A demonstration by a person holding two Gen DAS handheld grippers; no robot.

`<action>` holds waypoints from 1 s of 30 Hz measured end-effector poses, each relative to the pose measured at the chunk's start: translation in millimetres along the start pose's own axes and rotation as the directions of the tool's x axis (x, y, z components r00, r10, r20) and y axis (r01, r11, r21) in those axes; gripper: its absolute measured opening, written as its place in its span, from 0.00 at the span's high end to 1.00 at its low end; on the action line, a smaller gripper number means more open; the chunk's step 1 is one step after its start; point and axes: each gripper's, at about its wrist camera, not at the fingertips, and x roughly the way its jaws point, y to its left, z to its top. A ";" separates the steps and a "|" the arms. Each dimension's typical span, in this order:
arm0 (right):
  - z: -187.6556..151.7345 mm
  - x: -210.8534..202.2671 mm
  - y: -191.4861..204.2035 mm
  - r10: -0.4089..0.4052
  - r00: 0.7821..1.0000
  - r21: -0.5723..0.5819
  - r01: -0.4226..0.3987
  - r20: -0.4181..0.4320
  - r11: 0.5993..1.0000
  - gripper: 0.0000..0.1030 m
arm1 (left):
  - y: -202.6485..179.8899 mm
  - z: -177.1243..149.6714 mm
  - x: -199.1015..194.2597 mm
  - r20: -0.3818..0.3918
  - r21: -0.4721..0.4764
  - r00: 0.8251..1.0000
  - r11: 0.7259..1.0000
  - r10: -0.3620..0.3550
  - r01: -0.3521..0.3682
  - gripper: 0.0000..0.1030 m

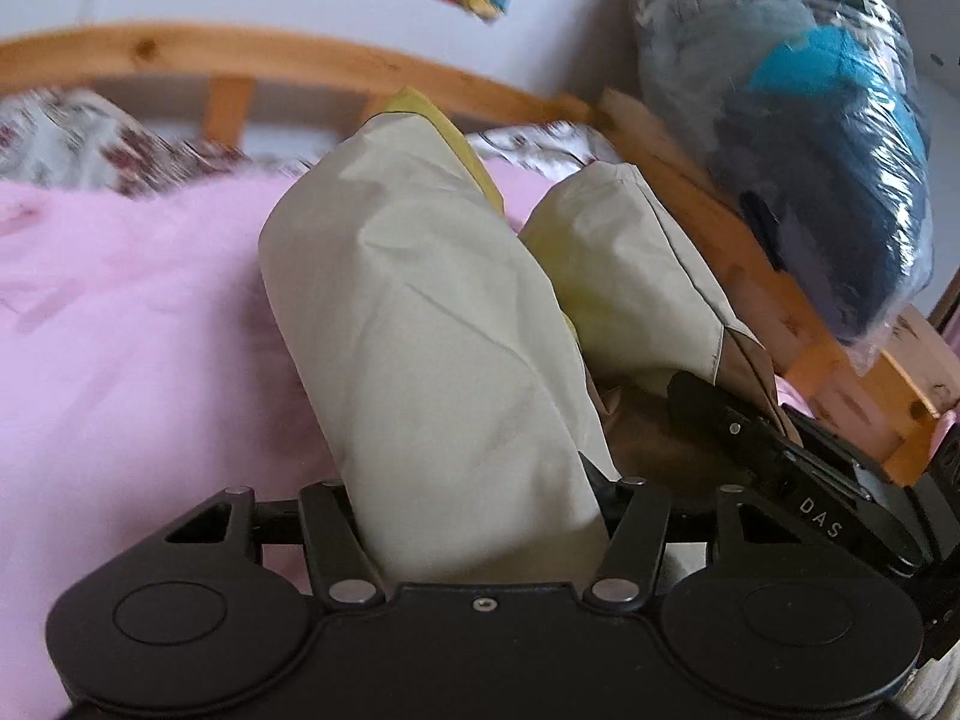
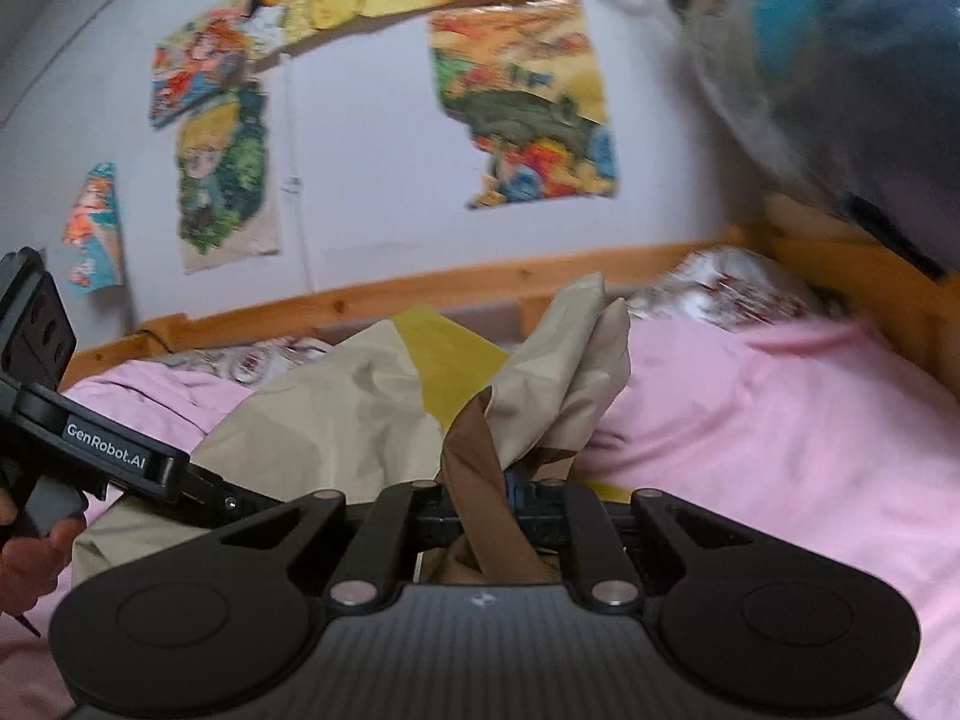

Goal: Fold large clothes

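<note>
Left wrist view: the left gripper (image 1: 480,516) is clamped on a beige garment (image 1: 432,324) that runs lengthwise away from it toward the wooden rail (image 1: 240,57), over the pink sheet (image 1: 120,312). Open sheet lies to the left; the right gripper (image 1: 774,450) and a plastic bag (image 1: 810,138) crowd the other side.

Right wrist view: the right gripper (image 2: 489,501) pinches a brown-lined fold of the garment (image 2: 336,420), which is creased with a yellow patch. Bare sheet (image 2: 780,420) spreads rightward to the rail (image 2: 840,252); the left gripper (image 2: 114,456) sits close by.

We hold our left gripper (image 1: 480,504) low, its jaws closed on a fold of cloth that rises straight out of them. Our right gripper (image 2: 489,495) sits just beside it, jaws likewise pinched on fabric. Our left hand (image 2: 27,552) grips its handle.
</note>
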 end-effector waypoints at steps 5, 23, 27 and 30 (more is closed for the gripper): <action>-4.5 35.6 37.5 0.070 0.998 0.006 -0.070 0.006 0.998 0.88 | 40.8 -6.5 -27.1 0.030 -0.017 0.996 0.997 0.078 -0.078 0.41; -65.8 60.4 10.6 -0.041 0.977 0.176 0.078 -0.209 0.981 0.47 | 59.1 -42.7 -21.2 -0.076 -0.121 0.958 0.952 0.275 -0.283 0.16; -64.2 58.9 13.3 -0.056 0.977 0.147 0.087 -0.205 0.985 0.45 | 49.5 -45.5 -20.2 -0.075 -0.091 0.953 0.949 0.295 -0.301 0.13; -61.7 59.1 14.9 -0.065 0.976 0.126 0.093 -0.207 0.988 0.44 | 47.3 -45.0 -21.4 -0.079 -0.088 0.948 0.945 0.308 -0.314 0.11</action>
